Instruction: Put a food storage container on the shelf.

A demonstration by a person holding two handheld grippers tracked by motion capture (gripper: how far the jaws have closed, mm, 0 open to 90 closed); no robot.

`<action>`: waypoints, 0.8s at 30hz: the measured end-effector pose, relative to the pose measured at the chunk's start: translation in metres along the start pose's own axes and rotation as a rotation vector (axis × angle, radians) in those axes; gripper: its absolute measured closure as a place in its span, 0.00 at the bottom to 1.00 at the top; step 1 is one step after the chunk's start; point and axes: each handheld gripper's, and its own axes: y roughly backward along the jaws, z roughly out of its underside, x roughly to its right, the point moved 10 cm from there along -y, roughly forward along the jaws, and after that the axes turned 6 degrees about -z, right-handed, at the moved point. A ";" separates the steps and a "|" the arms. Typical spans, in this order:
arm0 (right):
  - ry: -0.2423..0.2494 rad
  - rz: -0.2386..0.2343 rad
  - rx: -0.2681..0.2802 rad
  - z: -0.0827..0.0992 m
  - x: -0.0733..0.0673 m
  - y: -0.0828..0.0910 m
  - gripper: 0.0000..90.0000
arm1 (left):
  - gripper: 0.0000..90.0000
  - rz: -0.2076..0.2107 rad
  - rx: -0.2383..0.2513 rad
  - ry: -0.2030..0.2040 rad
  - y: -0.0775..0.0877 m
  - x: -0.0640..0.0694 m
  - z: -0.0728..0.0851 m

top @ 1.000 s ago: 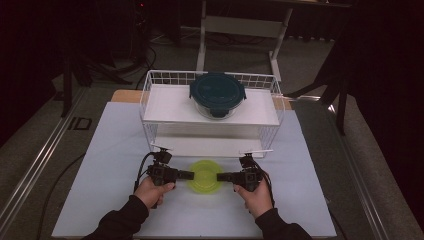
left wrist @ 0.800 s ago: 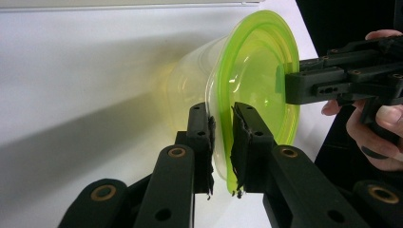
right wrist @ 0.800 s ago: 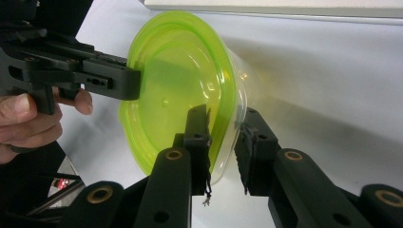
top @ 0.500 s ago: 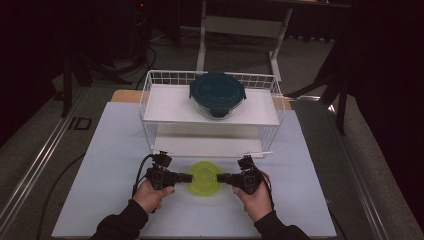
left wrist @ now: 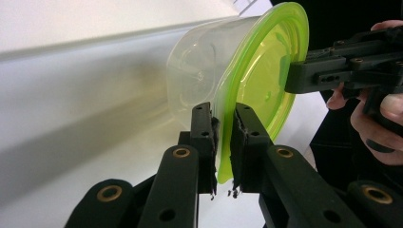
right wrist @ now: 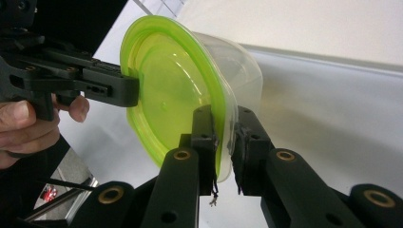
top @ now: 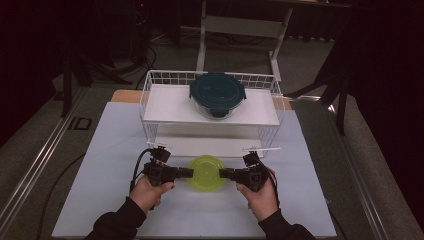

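L gripper [left wrist: 223,142]: clamped on green lid rim [left wrist: 259,90] of tub.
R gripper [right wrist: 223,142]: clamped on opposite rim.
Tub [top: 206,172]: held btwn both, near wire basket [top: 150,107].

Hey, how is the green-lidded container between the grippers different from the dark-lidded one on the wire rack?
The green-lidded container has a bright yellow-green lid; the dark-lidded container has a dark teal one. The green-lidded one is gripped by its rim from both sides by the left gripper and right gripper; the dark-lidded one sits untouched on the wire rack. It also looks larger. Both are round, clear-bodied and lidded.
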 end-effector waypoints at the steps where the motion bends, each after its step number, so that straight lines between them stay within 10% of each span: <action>1: 0.001 -0.004 0.005 -0.001 -0.002 0.002 0.89 | 0.90 0.002 0.002 0.000 0.002 0.002 -0.001; 24: 0.067 -0.037 0.107 -0.053 -0.047 0.055 0.89 | 0.90 0.074 0.132 -0.066 0.062 0.050 -0.055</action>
